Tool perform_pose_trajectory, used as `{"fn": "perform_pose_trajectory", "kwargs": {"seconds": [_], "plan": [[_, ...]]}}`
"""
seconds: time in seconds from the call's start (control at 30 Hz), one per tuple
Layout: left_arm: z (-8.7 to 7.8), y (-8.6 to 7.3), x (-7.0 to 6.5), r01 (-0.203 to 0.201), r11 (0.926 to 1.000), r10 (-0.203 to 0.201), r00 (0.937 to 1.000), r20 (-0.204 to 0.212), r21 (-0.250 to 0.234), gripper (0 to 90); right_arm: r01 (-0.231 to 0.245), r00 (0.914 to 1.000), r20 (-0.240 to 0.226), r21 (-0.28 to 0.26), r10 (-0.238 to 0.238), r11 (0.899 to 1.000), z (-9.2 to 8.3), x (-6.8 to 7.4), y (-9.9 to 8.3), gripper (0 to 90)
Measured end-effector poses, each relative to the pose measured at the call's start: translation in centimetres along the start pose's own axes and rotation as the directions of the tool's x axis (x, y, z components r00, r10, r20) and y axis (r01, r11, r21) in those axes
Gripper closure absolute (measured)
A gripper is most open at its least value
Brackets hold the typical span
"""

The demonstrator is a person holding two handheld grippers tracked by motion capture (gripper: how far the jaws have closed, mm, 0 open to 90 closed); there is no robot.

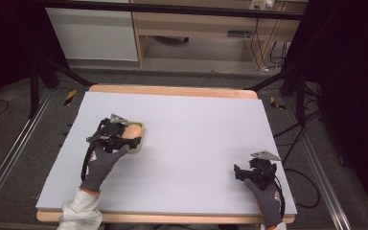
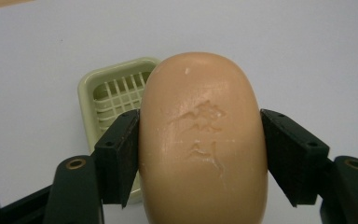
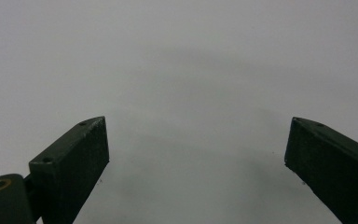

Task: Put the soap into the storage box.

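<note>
A peach-coloured oval soap bar (image 2: 203, 140) with a stamped mark is clamped between the jaws of my left gripper (image 2: 201, 135). It hangs just over a pale green soap dish (image 2: 93, 88) with a slatted grid floor; whether it touches the dish I cannot tell. In the high view the soap (image 1: 132, 131) and the dish (image 1: 141, 144) lie at the mat's left, with my left gripper (image 1: 123, 136) on them. My right gripper (image 1: 242, 172) rests near the front right, jaws apart. Its own view shows this gripper (image 3: 196, 154) with nothing but bare mat between the jaws.
A light grey mat (image 1: 196, 143) covers the wooden table (image 1: 172, 90). Black frame legs and cables (image 1: 297, 129) stand off the table's left and right sides. A wooden desk (image 1: 196, 24) is on the floor behind.
</note>
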State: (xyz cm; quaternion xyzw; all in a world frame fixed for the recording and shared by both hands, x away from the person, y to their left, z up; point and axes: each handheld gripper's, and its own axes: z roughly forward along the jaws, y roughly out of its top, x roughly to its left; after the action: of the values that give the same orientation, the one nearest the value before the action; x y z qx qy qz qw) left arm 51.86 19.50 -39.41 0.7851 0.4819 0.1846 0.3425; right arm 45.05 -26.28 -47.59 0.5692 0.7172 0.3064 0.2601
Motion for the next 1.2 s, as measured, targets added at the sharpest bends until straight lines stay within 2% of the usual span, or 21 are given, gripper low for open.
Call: {"fn": "perform_pose_trajectory", "kwargs": {"seconds": [0.57, 0.7, 1.03, 1.2], "plan": [[2.1, 1.1, 2.4, 0.043, 0.9990, -0.042, 0.9980, -0.047, 0.014, 32.0, -0.001, 1.0000, 0.004, 0.006, 0.001, 1.000, 0.1, -0.1, 0.0, 6.5], [2.6, 1.1, 2.9, 0.057, 0.9983, -0.056, 0.9973, -0.048, 0.013, 32.0, -0.004, 1.0000, 0.006, 0.003, 0.004, 1.000, 0.1, -0.1, 0.0, 6.5], [3.9, 0.8, 3.3, 0.070, 0.9972, -0.068, 0.9964, -0.050, 0.027, 32.0, 0.002, 1.0000, 0.000, 0.002, -0.002, 1.000, 0.1, 0.0, 0.0, 6.5], [4.7, 0.5, 3.5, 0.073, 0.9961, -0.070, 0.9960, -0.056, 0.050, 32.0, 0.000, 1.0000, -0.001, 0.004, 0.000, 1.000, 0.2, -0.1, 0.0, 6.5]]}}
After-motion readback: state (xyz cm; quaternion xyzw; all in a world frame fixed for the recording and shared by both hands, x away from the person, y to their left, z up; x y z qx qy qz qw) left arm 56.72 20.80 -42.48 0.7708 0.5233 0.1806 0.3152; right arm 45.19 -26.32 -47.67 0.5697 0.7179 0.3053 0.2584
